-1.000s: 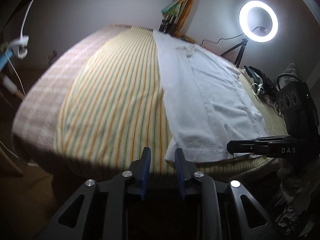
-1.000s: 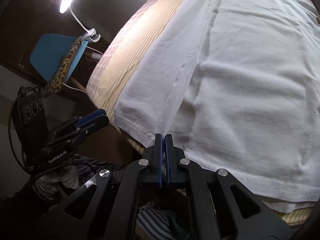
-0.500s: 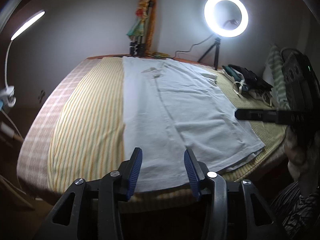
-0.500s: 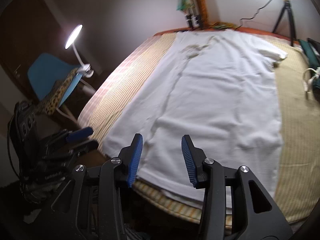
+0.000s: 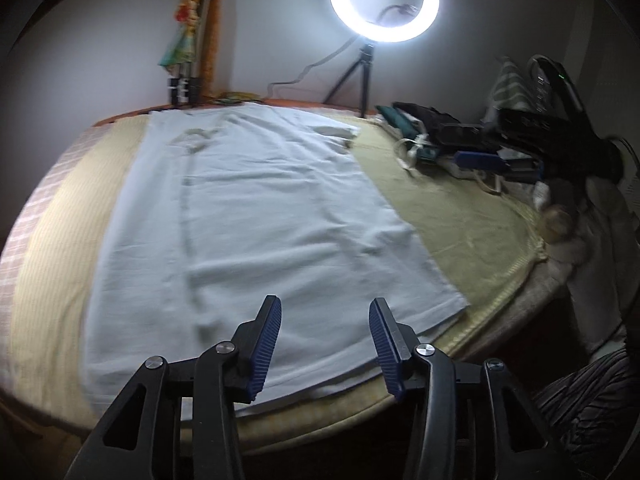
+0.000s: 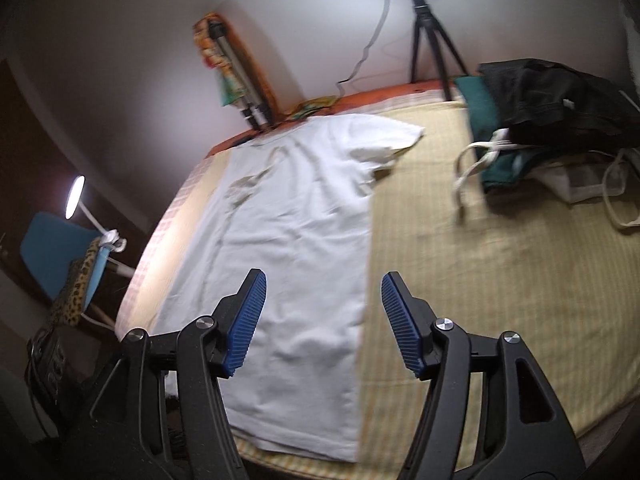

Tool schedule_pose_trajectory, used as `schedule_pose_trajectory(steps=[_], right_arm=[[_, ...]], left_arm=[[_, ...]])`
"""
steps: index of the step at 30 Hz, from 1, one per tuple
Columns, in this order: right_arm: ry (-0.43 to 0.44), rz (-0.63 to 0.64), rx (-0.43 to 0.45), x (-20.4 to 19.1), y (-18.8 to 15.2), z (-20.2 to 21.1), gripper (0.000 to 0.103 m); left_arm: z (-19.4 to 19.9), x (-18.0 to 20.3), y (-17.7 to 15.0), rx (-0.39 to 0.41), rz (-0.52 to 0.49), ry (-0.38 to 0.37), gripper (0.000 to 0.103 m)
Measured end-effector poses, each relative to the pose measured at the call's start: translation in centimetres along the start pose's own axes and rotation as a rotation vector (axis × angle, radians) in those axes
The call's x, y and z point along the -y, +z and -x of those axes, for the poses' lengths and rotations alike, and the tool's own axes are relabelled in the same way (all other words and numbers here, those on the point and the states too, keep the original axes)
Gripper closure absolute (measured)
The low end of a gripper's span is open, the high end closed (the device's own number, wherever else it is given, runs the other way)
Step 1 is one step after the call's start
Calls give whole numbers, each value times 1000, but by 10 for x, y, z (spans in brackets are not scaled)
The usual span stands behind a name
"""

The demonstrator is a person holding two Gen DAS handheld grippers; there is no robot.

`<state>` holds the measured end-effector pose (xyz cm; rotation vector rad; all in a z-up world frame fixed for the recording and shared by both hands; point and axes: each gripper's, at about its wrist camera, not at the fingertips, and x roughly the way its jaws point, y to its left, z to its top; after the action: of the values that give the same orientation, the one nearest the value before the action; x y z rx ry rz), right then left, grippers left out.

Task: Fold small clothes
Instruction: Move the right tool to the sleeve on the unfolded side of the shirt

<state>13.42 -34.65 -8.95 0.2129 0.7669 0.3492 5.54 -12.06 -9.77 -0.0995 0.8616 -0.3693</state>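
A white T-shirt [image 5: 260, 220] lies flat on the striped bed cover [image 5: 460, 232], its left side folded in and one short sleeve [image 6: 384, 136] spread at the far right. My left gripper [image 5: 325, 308] hovers over the shirt's near hem, its jaws closing with nothing between them. Above the shirt's right edge [image 6: 296, 248] my right gripper [image 6: 324, 280] has its jaws opening, also with nothing between them. One blue finger [image 5: 478, 159] of the right gripper shows at the right of the left wrist view, over the bed's far side.
A lit ring light [image 5: 384, 0] on a tripod [image 6: 428, 28] stands at the bed's head. Dark clothes and bags [image 6: 560, 100] are piled on the bed's right side. A desk lamp [image 6: 74, 196] and a blue chair [image 6: 52, 248] stand left of the bed.
Both grippers swung rightwards along the bed's near edge and rose. The right gripper, shut at the shirt's hem before, has spread wide. The left jaws widened too.
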Motion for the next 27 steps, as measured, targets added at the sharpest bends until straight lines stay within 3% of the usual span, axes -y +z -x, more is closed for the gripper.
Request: schedule_pose_trajectory(steps=[7,15,18,20,25,27], right_arm=[[28,-60,-1,42,21,-3,40],[31,-56,3,62,32,-7,40],[26,-61,-5,69,34,-12,40],[31,-71,-12,74,34,-16,40],[56,-95,-32,81,39,-28,40],[78,-112,-38,83,43,-34,40]], left_arm=[[-41,68,6,-44,-75,-112,56],[-78,105,-2,-107,-130,-111,55],[-89,111,-6,-135,-142,-97,46],[-92,113,-8,-133,-146,-80,47],[-99,118,-5,-120,-207,-15,67],[-102,115,-3,-116,-208,-34,83]])
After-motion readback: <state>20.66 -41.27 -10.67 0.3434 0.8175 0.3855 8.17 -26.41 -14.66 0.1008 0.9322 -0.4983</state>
